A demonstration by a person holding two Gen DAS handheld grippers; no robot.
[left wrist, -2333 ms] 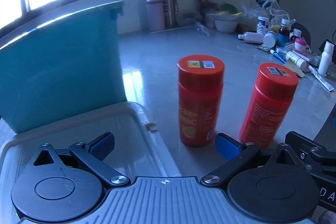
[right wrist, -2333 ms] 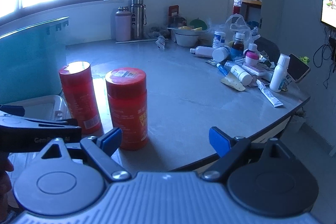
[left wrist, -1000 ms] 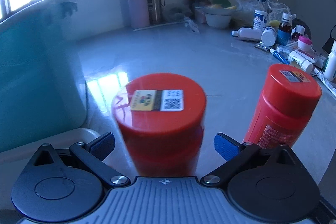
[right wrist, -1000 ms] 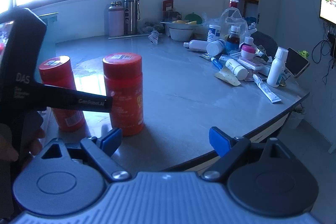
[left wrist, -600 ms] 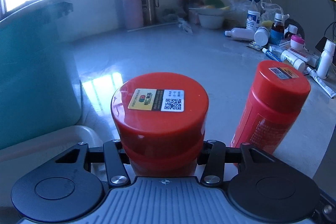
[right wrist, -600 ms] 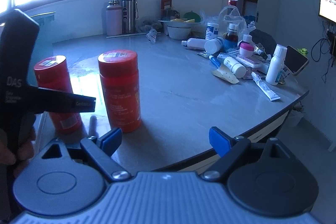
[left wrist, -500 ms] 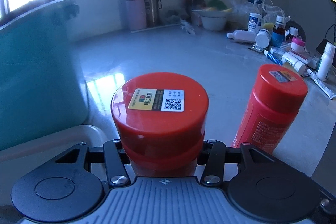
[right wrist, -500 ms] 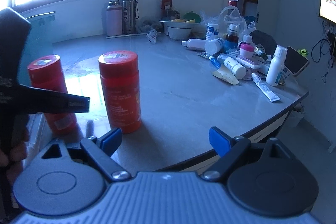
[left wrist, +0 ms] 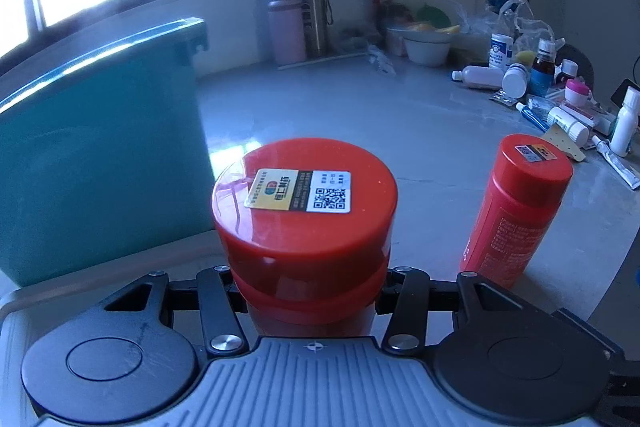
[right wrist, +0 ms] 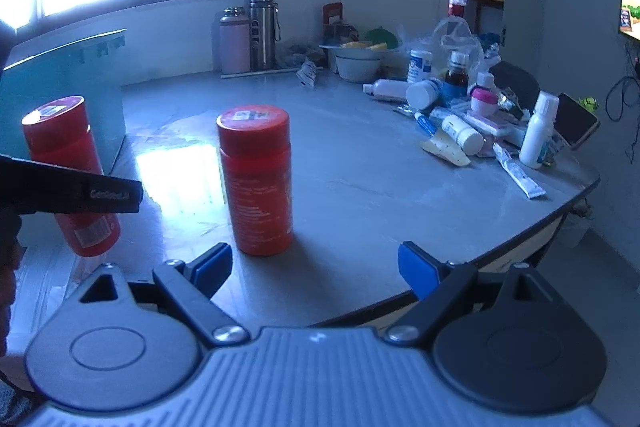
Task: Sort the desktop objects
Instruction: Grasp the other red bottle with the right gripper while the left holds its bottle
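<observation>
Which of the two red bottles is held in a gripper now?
The red bottle with the QR sticker, clamped in the left gripper. The other red bottle stands free on the table to its right.

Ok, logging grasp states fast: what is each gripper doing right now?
Left gripper: shut on the red bottle.
Right gripper: open, holding nothing; the other red bottle stands ahead of it.

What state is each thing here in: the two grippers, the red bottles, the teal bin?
Left gripper: shut on one red bottle.
Held red bottle: capped, upright.
Right gripper: open, holding nothing.
Other red bottle: capped, standing on the table.
Teal bin: upright.
</observation>
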